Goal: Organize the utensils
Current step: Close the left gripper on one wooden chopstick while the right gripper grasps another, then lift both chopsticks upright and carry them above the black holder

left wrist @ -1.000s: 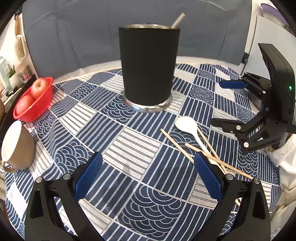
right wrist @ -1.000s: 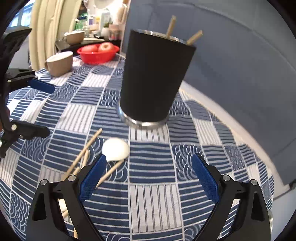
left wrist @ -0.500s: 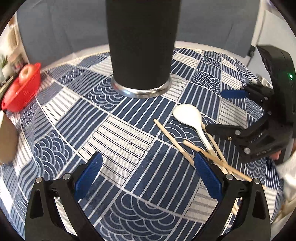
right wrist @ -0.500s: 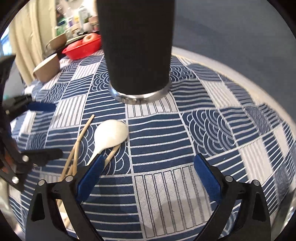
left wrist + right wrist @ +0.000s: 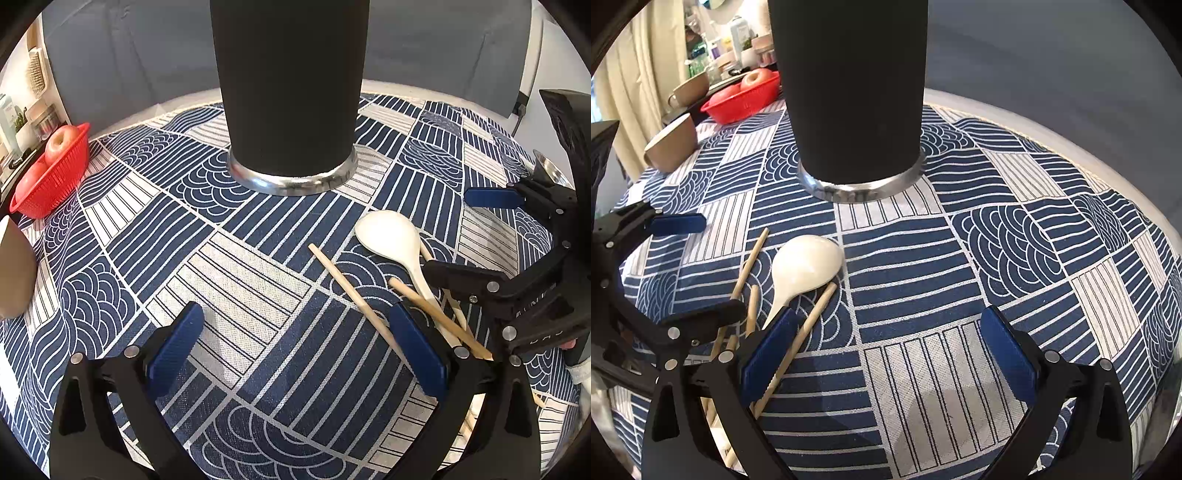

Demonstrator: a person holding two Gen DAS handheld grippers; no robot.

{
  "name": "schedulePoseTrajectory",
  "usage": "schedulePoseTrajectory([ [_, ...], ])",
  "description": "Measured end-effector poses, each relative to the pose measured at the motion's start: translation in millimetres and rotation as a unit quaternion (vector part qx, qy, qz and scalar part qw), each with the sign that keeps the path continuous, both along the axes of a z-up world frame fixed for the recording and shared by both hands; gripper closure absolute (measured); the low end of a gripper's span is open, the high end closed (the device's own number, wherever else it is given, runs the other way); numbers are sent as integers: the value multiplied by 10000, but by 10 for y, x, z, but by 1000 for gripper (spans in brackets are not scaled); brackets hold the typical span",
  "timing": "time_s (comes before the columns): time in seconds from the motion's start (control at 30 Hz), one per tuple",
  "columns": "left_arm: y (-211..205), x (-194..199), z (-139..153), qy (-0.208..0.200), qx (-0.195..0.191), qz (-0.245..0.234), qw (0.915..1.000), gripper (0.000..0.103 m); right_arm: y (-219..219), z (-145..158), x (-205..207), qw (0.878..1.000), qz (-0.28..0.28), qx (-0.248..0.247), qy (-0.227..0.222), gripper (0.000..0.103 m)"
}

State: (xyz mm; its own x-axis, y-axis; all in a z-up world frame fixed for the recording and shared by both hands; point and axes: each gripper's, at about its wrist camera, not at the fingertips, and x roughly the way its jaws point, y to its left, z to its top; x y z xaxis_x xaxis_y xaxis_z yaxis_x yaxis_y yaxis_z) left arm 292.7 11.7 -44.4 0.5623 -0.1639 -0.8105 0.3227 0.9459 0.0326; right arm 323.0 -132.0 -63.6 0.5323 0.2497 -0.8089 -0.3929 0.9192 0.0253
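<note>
left gripper (image 5: 295, 343) and right gripper (image 5: 882, 347) gape wide, empty; spoon (image 5: 391, 240) between them

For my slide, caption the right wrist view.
Open right gripper low over patterned tablecloth, facing black tumbler; white spoon and chopsticks lie at left.

Tops, tails and edges out of sight

The black holder (image 5: 290, 85) is cut off at the top edge in both views, so its rim and contents cannot be seen. Near its base, the white spoon (image 5: 391, 240) handle and the chopsticks (image 5: 354, 293) run under gripper fingers; their far ends are hidden. Left of the holder, the beige cup (image 5: 13, 273) is cropped by the frame. Behind the red basket (image 5: 740, 101), shelf items are too small to identify.
</note>
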Motion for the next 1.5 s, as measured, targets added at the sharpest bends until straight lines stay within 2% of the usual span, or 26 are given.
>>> schedulePoseTrajectory([
  [0.87,15,-9,-28,28,-10,246,9997,5,-4,11,36,9999,-113,-1,81,6],
  [0.97,75,-3,-3,178,16,203,9996,14,-54,22,12,9991,-360,-70,193,9],
  [1.03,147,-18,32,244,38,243,9994,33,-104,39,-18,9988,-450,-72,203,25],
  [1.07,196,-23,47,265,36,294,9992,41,-153,64,-28,9983,-545,-45,180,43],
  [1.1,278,-28,73,295,32,412,9987,62,-229,85,-34,9973,-717,-25,154,65],
  [1.13,327,-20,80,331,16,470,9983,81,-279,90,-36,9966,-810,-11,140,76],
  [1.17,395,-15,84,383,-35,535,9978,87,-348,91,-24,9958,-903,20,139,90],
  [1.23,571,6,81,532,-336,627,9961,98,-450,85,23,9952,-934,191,220,95],
  [1.37,822,51,60,736,-933,807,9896,98,-650,82,111,9920,-984,674,403,97],
  [1.5,937,78,63,729,-864,953,9890,98,-816,149,167,9888,-1056,983,383,97],
])
